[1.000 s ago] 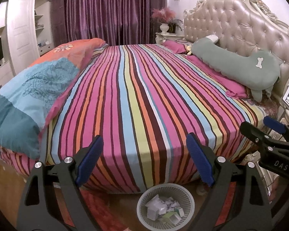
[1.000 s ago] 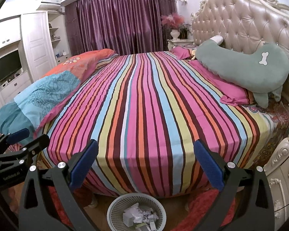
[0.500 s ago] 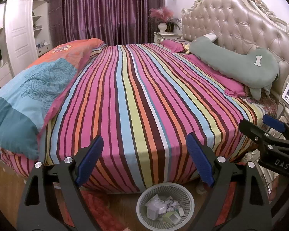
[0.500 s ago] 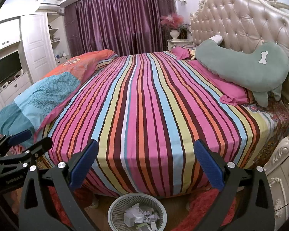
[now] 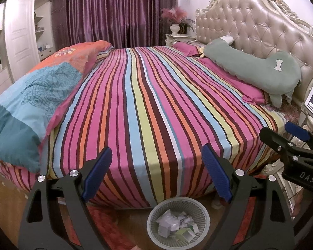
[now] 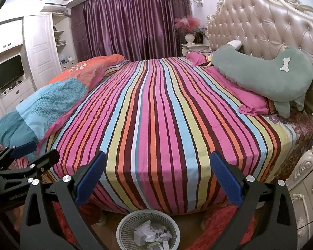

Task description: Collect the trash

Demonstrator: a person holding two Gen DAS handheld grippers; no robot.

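A grey mesh waste basket [image 5: 204, 212] stands on the floor at the foot of the bed, holding crumpled paper and small cartons [image 5: 175, 226]; it also shows in the right wrist view [image 6: 123, 229]. My left gripper [image 5: 156, 175] is open and empty, held above the basket. My right gripper [image 6: 158, 179] is open and empty, also above the basket. Each gripper shows at the edge of the other's view, the right one [image 5: 290, 145] and the left one [image 6: 25, 158]. No loose trash shows on the striped bedspread [image 5: 148, 108].
A folded blue and orange quilt [image 5: 37, 95] lies on the bed's left side. A green dog-shaped cushion [image 5: 260, 70] and pink pillows lean on the tufted headboard [image 5: 260, 27]. A carved nightstand [image 6: 304, 183] stands at right. A red rug [image 6: 219, 229] covers the floor.
Both views have shifted slightly, with the bed sitting a little lower in the frame. The grippers stay open and the basket's contents are the same.
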